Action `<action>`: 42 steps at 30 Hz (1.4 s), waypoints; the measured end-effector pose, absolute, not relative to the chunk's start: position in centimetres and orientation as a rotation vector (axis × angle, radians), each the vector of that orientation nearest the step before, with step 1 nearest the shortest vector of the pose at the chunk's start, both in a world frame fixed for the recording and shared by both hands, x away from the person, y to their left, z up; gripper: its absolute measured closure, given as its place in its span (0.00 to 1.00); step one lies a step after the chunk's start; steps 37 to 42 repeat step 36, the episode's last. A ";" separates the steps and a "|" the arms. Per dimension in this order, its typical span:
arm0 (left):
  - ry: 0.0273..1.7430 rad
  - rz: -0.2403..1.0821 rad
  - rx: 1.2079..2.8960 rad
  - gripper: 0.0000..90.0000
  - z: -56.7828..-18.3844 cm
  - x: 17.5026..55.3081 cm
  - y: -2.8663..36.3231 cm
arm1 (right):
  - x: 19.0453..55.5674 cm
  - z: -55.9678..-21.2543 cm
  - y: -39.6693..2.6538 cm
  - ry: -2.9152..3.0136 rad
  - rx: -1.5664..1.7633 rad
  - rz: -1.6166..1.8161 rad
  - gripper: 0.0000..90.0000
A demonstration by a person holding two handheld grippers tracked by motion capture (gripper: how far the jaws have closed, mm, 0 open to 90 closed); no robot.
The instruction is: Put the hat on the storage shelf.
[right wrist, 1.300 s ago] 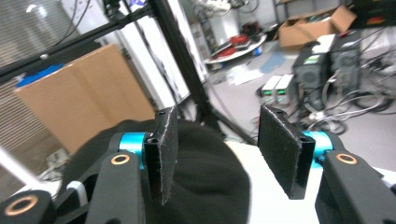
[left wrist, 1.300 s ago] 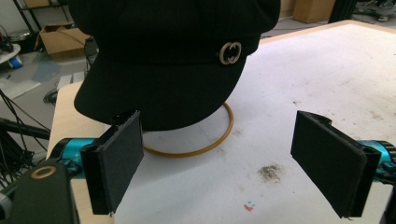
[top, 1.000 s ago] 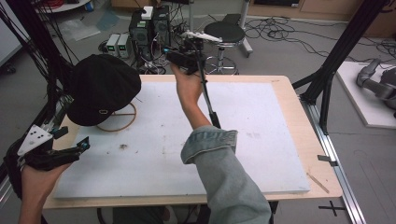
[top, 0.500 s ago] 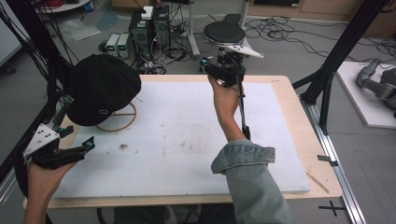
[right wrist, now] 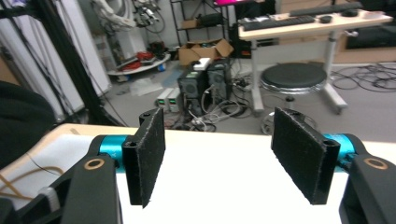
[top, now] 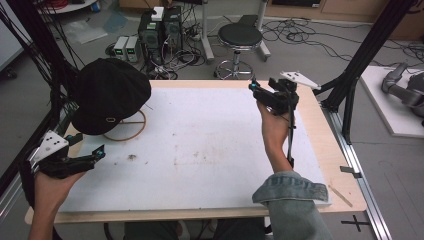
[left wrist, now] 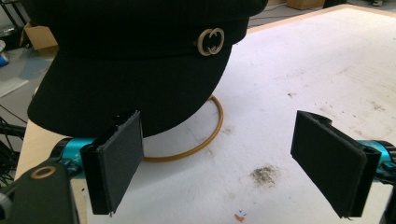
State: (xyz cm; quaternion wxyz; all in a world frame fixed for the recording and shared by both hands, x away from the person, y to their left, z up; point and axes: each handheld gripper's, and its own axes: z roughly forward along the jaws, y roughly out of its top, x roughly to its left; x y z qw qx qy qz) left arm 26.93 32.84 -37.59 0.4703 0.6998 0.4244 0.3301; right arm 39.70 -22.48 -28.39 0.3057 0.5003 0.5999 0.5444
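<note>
A black cap (top: 107, 97) with a gold buckle (left wrist: 210, 41) sits on a stand with a gold ring base (top: 131, 131) at the table's far left. My left gripper (top: 90, 150) is held low at the near left and points toward the cap. Its jaws stand wide open around nothing, and the cap (left wrist: 140, 56) and ring base (left wrist: 205, 140) lie just beyond them. My right gripper (top: 261, 86) is raised over the far right of the table, open and holding nothing (right wrist: 229, 163). The cap's dark edge (right wrist: 18, 121) shows far to its left.
A white mat (top: 200, 150) covers most of the wooden table (top: 330, 150). Behind the far edge are a black stool (top: 240, 36) and computer towers (top: 160, 25) among cables. Black frame posts (top: 370, 45) rise at both sides.
My right gripper has swung from the far middle of the table, near the cap, to the far right. My left gripper has edged forward toward the cap.
</note>
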 end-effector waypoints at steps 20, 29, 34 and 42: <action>1.037 0.804 1.730 0.19 -38.1 27.4 32.1 | 34.0 -36.0 -29.3 1.553 1.387 1.324 0.33; 1.043 0.803 1.735 0.19 -38.4 27.6 32.0 | 32.7 -38.9 -30.2 1.548 1.400 1.271 0.29; 1.038 0.799 1.743 0.19 -38.4 27.6 31.7 | 32.4 -38.9 -30.6 1.540 1.386 1.276 0.24; 1.036 0.798 1.742 0.19 -38.5 27.7 31.6 | 32.3 -38.9 -30.8 1.534 1.384 1.278 0.22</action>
